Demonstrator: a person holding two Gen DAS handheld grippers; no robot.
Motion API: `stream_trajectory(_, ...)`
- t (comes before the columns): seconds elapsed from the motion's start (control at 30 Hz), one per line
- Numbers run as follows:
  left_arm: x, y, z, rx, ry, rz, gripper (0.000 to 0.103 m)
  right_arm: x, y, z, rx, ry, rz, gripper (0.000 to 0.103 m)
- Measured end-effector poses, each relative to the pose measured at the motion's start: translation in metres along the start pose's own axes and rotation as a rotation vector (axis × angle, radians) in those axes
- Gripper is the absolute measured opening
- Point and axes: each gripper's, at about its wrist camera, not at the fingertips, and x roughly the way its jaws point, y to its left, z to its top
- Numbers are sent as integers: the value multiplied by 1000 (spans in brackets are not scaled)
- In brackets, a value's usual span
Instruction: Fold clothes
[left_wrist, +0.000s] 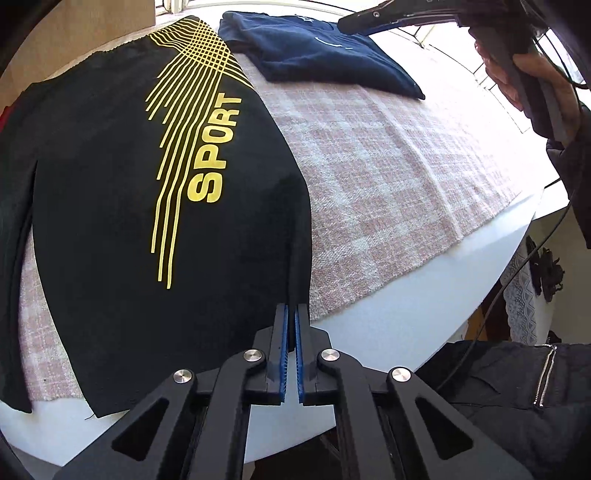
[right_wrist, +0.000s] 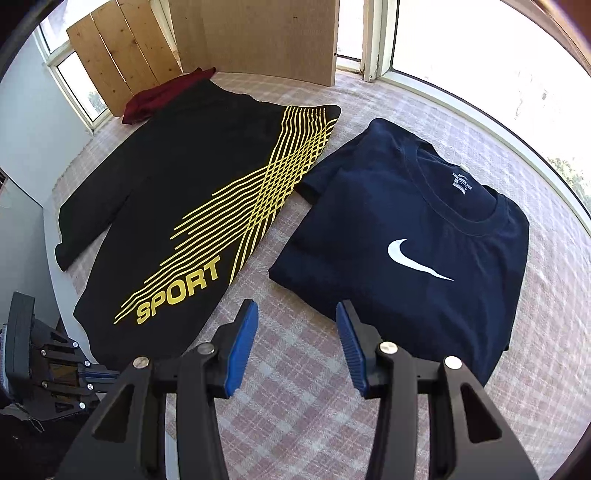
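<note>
I have a gripper in each hand, and two shirts lie in front of me on a pink and white checked cloth (right_wrist: 314, 376) that covers the table (left_wrist: 406, 302).

The black shirt (left_wrist: 110, 177) lies flat on the left side of the cloth. It has thin yellow lines that cross each other like a net near the top and then run down in a long bunch. Beside the lines is the yellow word SPORT (left_wrist: 214, 151). One sleeve sticks out on the far left side. The right side of the shirt looks folded in, so that edge is straight.

My left gripper (left_wrist: 291, 314) is at the bottom corner of the black shirt, near the table edge. Its two blue pads (left_wrist: 282, 350) are almost together, and a thin fold of the black cloth sits pinched between them.

The dark blue shirt (right_wrist: 424, 236) lies to the right of the black one, close beside it. It is folded into a neat block. It has a round neck and a white swoosh mark (right_wrist: 413, 258) on the chest.

My right gripper (right_wrist: 297, 317) hangs above the checked cloth, between the two shirts. Its blue pads stand wide apart and hold nothing.

A dark red cloth (right_wrist: 162, 96) peeks out behind the black shirt.
</note>
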Motion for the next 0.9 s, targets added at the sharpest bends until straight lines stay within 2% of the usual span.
stream_trajectory(0.07, -16, 19, -1, -84, -40, -63, 3, 3, -1, 5, 1, 1, 1, 44)
stream_trajectory(0.17, -43, 55, -7, -200, -106, -75, 3, 9, 1, 15, -7, 2, 5, 44)
stream_trajectory(0.27, -54, 102, -16, -320, -125, -12, 4, 16, 5, 25, -23, 9, 22, 44)
stream_trajectory(0.33, -55, 131, -26, -402, -119, -7, 27, 20, 9, 31, -36, 15, 33, 44)
stream_trajectory(0.4, -57, 142, -31, -438, -132, 7, 35, 25, 14, 35, -49, 23, 40, 44)
stream_trajectory(0.47, -66, 136, -36, -415, -147, 28, 35, 30, 20, 38, -63, 32, 44, 44)
stream_trajectory(0.6, -68, 95, -34, -339, -151, -45, 35, 37, 30, 41, -90, 48, 48, 44)
stream_trajectory(0.73, -53, 43, -11, -213, -136, -76, 36, 39, 31, 40, -83, 59, 71, 44)
stream_trajectory(0.8, -38, 23, 0, -123, -116, 10, 36, 38, 30, 37, -75, 62, 79, 44)
stream_trajectory(0.9, -20, 13, 6, -26, -81, 127, 36, 34, 28, 32, -73, 64, 80, 44)
